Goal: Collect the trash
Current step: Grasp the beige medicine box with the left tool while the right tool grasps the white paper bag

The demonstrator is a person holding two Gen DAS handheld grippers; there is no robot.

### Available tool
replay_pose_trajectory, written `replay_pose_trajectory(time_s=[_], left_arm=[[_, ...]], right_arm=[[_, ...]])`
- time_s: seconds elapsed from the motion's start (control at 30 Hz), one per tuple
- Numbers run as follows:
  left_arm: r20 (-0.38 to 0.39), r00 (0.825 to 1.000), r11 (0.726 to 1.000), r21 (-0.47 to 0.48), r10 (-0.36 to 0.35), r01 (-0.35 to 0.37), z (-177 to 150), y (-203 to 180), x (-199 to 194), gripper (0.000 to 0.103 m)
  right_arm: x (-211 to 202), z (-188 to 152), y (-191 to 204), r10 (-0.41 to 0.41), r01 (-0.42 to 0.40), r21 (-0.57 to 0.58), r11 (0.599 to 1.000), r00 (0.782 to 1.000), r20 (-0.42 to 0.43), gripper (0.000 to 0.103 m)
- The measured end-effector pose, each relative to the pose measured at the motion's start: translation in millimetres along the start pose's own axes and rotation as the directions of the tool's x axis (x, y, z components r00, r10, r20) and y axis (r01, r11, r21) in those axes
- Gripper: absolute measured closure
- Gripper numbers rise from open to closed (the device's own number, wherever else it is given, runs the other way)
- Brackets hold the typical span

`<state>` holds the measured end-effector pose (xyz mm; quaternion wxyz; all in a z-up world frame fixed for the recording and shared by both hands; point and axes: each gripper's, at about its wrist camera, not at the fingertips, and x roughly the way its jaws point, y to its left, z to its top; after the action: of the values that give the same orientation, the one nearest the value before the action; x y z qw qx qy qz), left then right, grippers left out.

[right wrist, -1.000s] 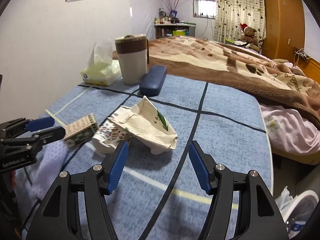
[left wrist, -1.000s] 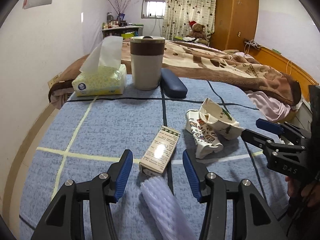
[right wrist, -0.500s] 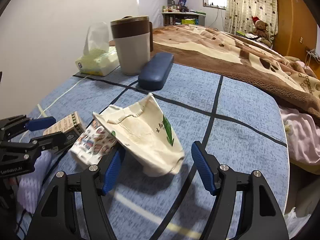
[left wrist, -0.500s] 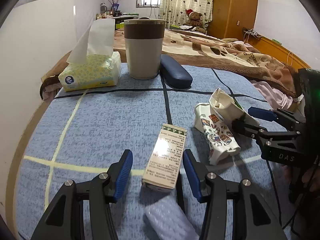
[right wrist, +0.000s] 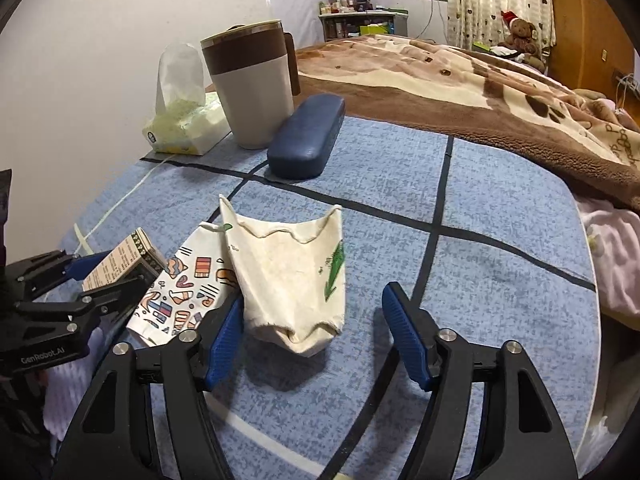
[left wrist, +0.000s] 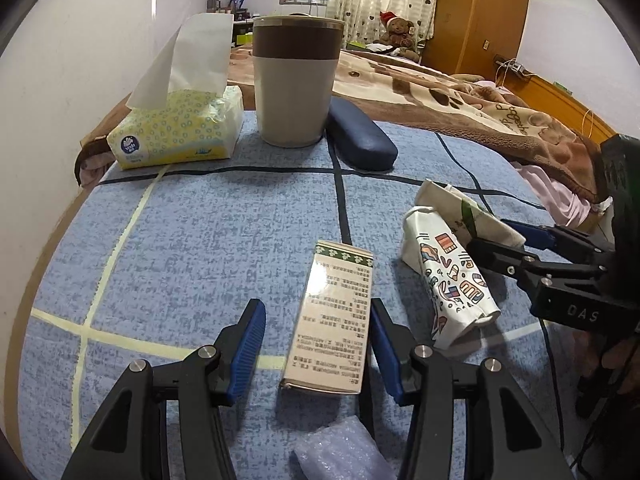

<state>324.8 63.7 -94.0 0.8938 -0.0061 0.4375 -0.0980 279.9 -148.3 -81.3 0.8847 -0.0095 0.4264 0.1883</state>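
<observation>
Both grippers have closed in on the trash: the left gripper [left wrist: 318, 354] stands open astride the small box [left wrist: 334, 320], its long axis running straight ahead between the fingers, while the right gripper [right wrist: 312, 330], closing, brackets the crumpled paper cup [right wrist: 292, 276] without pressing it.

1. The carton [left wrist: 334, 320] was glossy printed cardboard.
2. The two crushed cups [right wrist: 280, 276] were matt, creased paper.
3. The bedcover [left wrist: 200, 248] was rough woven cloth.
4. The case [left wrist: 360, 140] looked like grained, matt leatherette.
5. The left hand-held gripper [left wrist: 318, 350] had matt black plastic arms and ribbed blue pads [left wrist: 250, 344].
</observation>
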Motion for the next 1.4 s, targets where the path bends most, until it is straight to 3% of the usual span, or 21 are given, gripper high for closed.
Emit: replay_pose_trajectory(time_s=[0.13,0.33,0.8,1.4], left_arm=[[0.007,1.000,1.000,-0.004,0.003,-0.003,0.0,0.2,-0.6,0.059],[0.015,1.000,1.000,-0.005,-0.004,0.004,-0.6,-0.7,-2.6,0.068],[0.095,0.995,1.000,-0.004,0.020,-0.020,-2.7,-5.1,-33.7,0.069],[0.218,0.976,0.999,0.029,0.010,-0.017,-15.2,-45.0,-115.2,0.069]], right_arm=[[3.5,-0.1,4.5,0.003,-0.003,-0.009,1.000,1.000,-0.015,0.058],[0.8,-0.8,3.8,0.000,0.000,-0.005,1.000,1.000,-0.007,0.060],[-23.3,-3.9,6.9,-0.046,0.046,0.000,0.999,0.997,0.067,0.062],[-91.7,-19.1,10.3,-0.064,0.057,0.038,0.998,0.979,0.194,0.062]])
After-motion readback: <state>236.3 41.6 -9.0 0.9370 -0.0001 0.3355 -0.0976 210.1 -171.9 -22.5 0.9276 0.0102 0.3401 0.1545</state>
